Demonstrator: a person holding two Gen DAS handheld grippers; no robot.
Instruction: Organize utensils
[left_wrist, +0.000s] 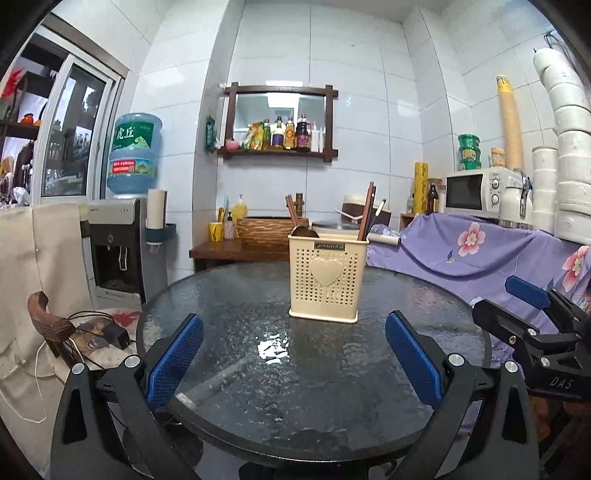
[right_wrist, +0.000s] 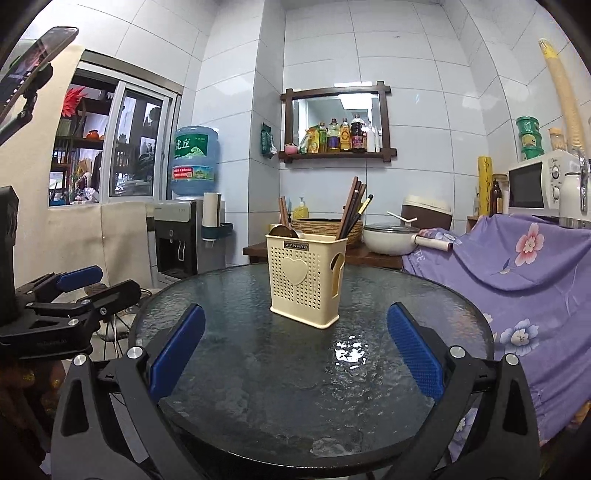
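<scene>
A cream perforated utensil holder with a heart on its front stands upright on the round glass table. Dark chopsticks lean out of its right side and a spoon bowl shows at its left. In the right wrist view the holder stands on the table with chopsticks and spoon. My left gripper is open and empty, short of the holder. My right gripper is open and empty too. Each gripper shows at the other view's edge.
A bench under a purple flowered cloth with a microwave stands at the right. A wooden chair with cables and a water dispenser are at the left. A low wooden table with a pot stands behind.
</scene>
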